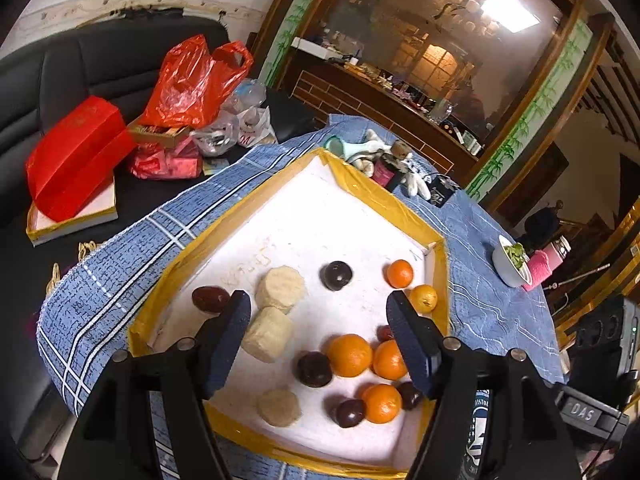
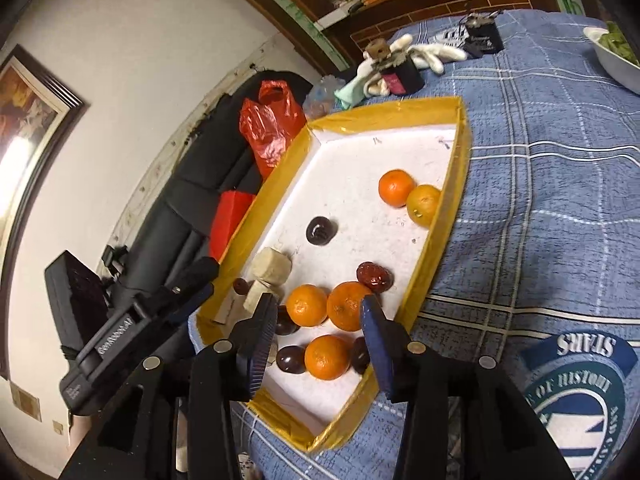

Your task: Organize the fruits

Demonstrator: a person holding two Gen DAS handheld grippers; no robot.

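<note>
A white tray with a yellow taped rim (image 1: 360,188) (image 2: 460,148) lies on a blue checked cloth. It holds several oranges (image 1: 349,355) (image 2: 396,187), dark round fruits (image 1: 337,275) (image 2: 319,230), red dates (image 1: 209,298) (image 2: 374,276) and pale cream cakes (image 1: 280,286) (image 2: 272,267). My left gripper (image 1: 318,306) is open and empty above the tray's near half. My right gripper (image 2: 318,316) is open and empty above the cluster of oranges at the tray's near end. The left gripper's body (image 2: 132,328) shows at the tray's left edge.
A white bowl of greens (image 1: 510,260) (image 2: 612,54) and a pink bottle (image 1: 546,264) stand to the right. Gloves and small dark boxes (image 1: 394,166) (image 2: 394,68) lie behind the tray. A black sofa (image 1: 80,80) with red bags (image 1: 192,80) and boxes is at left.
</note>
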